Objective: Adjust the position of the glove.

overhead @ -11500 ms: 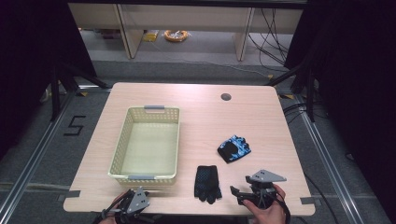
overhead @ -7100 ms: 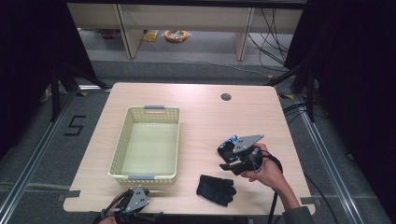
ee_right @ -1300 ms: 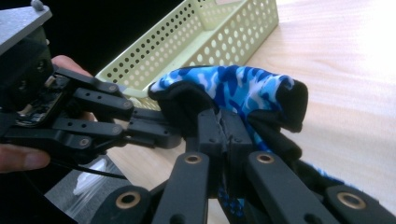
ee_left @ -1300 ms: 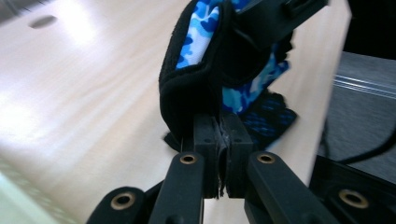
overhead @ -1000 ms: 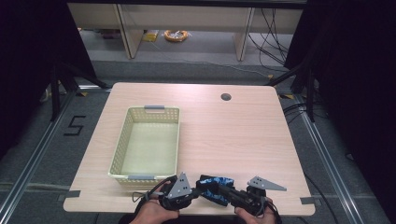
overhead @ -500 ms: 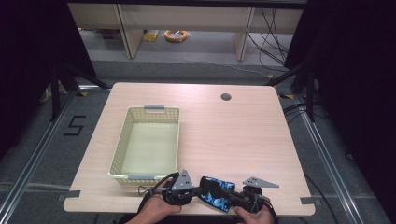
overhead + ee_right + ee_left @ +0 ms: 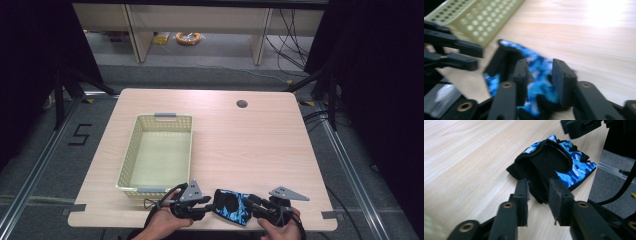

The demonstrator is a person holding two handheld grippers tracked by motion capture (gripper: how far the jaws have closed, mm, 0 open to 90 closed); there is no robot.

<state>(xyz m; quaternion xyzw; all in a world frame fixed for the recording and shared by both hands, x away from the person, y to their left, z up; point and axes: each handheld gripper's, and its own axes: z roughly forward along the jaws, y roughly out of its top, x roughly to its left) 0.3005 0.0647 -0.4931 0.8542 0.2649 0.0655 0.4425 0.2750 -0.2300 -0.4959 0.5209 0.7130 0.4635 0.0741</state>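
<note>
Both grippers, left (image 7: 209,204) and right (image 7: 251,206), have just opened their jaws partly; the blue camouflage glove (image 7: 231,205) lies between them on the table (image 7: 250,145), released.

Lab or recording studio setup. Light wood tabletop (image 7: 260,145) with cable hole (image 7: 242,104), standing on grey carpet with metal floor rails (image 7: 30,175). Black curtains (image 7: 370,75) on both sides, tape number marking (image 7: 80,135) on floor, loose cables (image 7: 295,30) and coiled orange cord (image 7: 188,37) by desk legs behind.
</note>
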